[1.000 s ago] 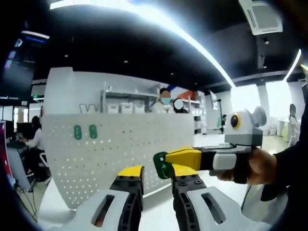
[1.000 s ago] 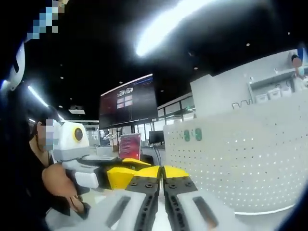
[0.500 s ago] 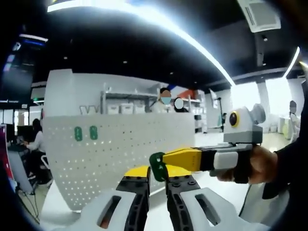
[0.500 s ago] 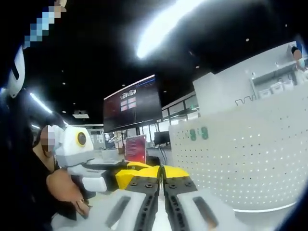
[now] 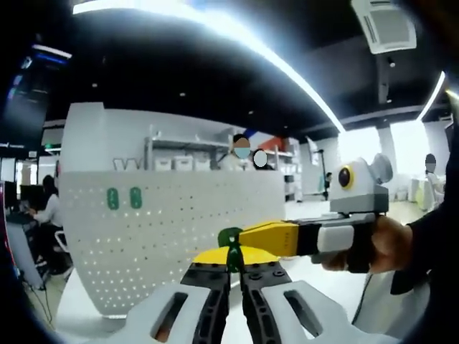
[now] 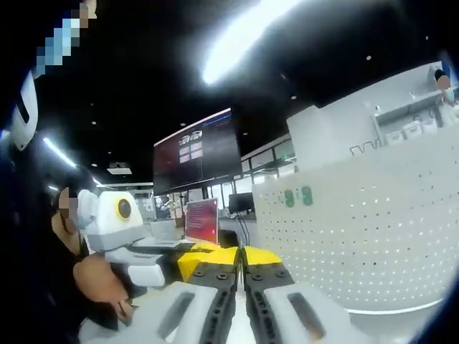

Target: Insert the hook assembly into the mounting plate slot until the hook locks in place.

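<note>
Since a second ago the left tongs (image 5: 231,266) have drawn their jaws together from a wide gap, and they now pinch the small green hook (image 5: 230,247), which stands edge-on just past their yellow tips. The right tongs (image 6: 242,259) reach in from the right of the left gripper view, their yellow tip touching the same hook; their jaws are clenched, and I cannot tell whether they grip it. Beyond both tongs stands a white perforated panel (image 5: 179,215) bearing two green pieces (image 5: 124,198)
</note>
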The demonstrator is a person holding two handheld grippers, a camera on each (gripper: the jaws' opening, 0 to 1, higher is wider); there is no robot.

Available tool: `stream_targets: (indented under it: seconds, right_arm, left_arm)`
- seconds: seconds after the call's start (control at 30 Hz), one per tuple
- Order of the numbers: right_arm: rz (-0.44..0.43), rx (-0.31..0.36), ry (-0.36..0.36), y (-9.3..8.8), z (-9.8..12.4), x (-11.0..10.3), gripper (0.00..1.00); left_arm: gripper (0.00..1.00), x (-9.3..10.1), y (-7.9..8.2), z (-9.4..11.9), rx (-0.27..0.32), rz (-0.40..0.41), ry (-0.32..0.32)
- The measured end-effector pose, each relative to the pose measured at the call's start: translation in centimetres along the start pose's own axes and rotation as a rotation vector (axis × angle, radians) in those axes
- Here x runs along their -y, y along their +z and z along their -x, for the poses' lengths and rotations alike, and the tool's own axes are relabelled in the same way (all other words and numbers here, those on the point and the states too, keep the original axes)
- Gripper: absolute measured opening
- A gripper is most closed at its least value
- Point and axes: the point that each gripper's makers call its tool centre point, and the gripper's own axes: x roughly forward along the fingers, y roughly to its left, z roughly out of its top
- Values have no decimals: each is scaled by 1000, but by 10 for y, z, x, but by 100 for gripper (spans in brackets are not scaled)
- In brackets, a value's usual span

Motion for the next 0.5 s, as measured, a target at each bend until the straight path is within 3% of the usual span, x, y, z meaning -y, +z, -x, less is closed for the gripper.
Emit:
stream_targets:
  seconds: [0.5]
  right_arm:
    - [12, -21, -28, -4, -4, 4, 1]
  left_arm:
    - [3, -2, -10, -2, -14, -37, -38]
